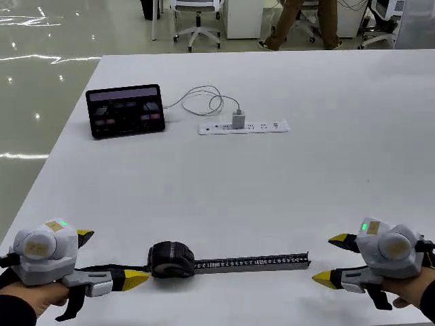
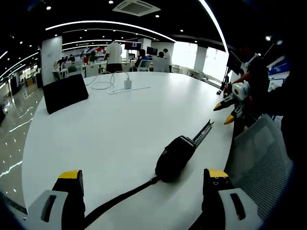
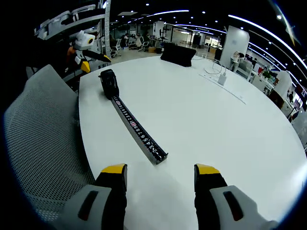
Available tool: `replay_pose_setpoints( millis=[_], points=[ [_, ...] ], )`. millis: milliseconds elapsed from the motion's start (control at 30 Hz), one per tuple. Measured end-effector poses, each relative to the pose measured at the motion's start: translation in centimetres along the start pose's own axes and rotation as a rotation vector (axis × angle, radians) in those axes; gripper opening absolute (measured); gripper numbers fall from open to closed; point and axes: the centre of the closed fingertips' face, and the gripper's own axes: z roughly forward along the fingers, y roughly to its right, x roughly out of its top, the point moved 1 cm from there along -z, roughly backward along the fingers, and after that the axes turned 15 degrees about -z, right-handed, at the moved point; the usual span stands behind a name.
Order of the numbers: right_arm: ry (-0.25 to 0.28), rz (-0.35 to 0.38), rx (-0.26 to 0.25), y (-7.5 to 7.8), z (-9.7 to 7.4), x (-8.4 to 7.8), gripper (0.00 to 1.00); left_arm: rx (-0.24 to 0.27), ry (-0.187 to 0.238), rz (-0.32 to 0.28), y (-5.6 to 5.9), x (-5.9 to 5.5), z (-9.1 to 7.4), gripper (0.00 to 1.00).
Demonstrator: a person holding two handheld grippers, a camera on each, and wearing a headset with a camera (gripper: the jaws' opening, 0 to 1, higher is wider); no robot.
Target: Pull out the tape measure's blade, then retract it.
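**Tape measure lies drawn out between two open grippers**

The left gripper (image 1: 112, 257) and the right gripper (image 1: 331, 259) are each held low over the near edge of the white surface (image 1: 272, 183). They face one another across it. Both pairs of jaws stand spread wide, and neither has hold of anything.

The black tape measure (image 1: 171, 259) lies on the surface just ahead of the left gripper's jaws. It sits in line with the gap between them, a little toward the right jaw, and touches neither tip. Its black strap (image 2: 120, 194) trails from the case back between those jaws.

The blade (image 1: 251, 262) is out of the case and lies flat with its numbers facing up. It runs straight away from the left gripper's jaws toward the right gripper's. Its hooked end rests on the surface just ahead of the right gripper's jaws, in line with their gap and apart from both tips.

Well beyond both pairs of jaws, a dark tablet (image 1: 126, 111) stands propped up. Beside it lies a white power strip (image 1: 243, 127) with a charger (image 1: 238, 120) plugged in. A looped white cable (image 1: 200, 100) runs between the charger and the tablet.

A grey mesh chair (image 3: 38, 143) sits at the surface's edge beside the right gripper's left jaw.
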Motion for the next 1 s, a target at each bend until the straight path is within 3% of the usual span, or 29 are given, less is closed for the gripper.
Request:
replay_pose_setpoints(
  millis=[167, 367, 800, 1000],
  points=[
    [0.009, 0.033, -0.045, -0.3, -1.8, -0.7, 0.58, 0.023, 0.023, 0.0, 0.0, -0.2, -1.2, 1.0],
    [0.029, 0.077, -0.096, -0.8, -3.5, -1.2, 0.65, 0.028, 0.02, 0.007, 0.5, -1.0, -1.8, 1.0],
    [0.038, 0.113, -0.125, -1.5, -4.2, -2.7, 0.78, 0.039, 0.031, -0.01, 1.1, -2.1, -2.4, 1.0],
    [0.041, 0.12, -0.128, -1.7, -4.6, -2.5, 0.84, 0.044, 0.033, -0.004, 1.0, -2.2, -2.5, 1.0]
  ],
)
